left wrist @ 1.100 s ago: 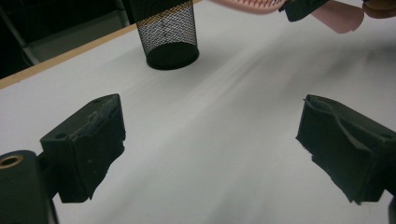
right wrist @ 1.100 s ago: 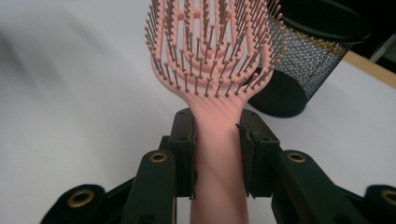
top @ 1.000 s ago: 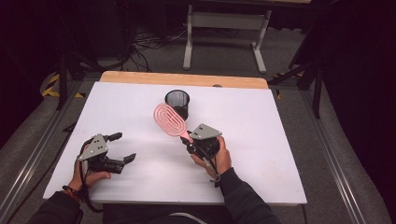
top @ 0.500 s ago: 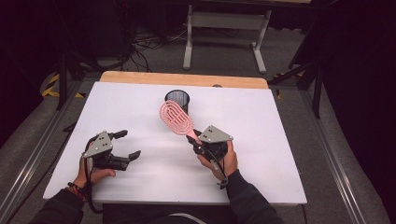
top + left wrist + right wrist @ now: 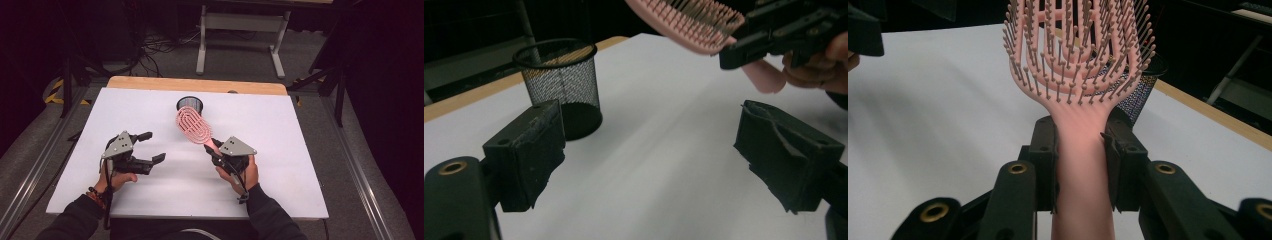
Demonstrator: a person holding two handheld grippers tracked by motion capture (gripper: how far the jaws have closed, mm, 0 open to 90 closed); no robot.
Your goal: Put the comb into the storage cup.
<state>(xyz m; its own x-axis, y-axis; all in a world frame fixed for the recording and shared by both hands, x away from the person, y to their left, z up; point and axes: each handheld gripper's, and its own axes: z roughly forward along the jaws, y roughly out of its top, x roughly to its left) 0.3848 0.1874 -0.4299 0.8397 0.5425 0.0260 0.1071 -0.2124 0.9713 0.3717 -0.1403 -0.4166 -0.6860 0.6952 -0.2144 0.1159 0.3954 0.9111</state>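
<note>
Over the table (image 5: 300,165) — right gripper (image 5: 216,151) clamped on brush (image 5: 192,124) handle.
Light, stiff plastic, slick — grip the handle; left gripper (image 5: 151,147) gapes empty, jaws just narrowing.

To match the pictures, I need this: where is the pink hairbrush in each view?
High view: pink hairbrush at centre, before the mesh cup.
Left gripper view: top right, bristles down.
Right gripper view: centre, handle upright.
Shared landmark: the mesh cup.

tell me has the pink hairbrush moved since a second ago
Yes. The pink hairbrush, clamped in the right gripper, has shifted rightward, so its head now overlaps the black mesh cup.
</note>
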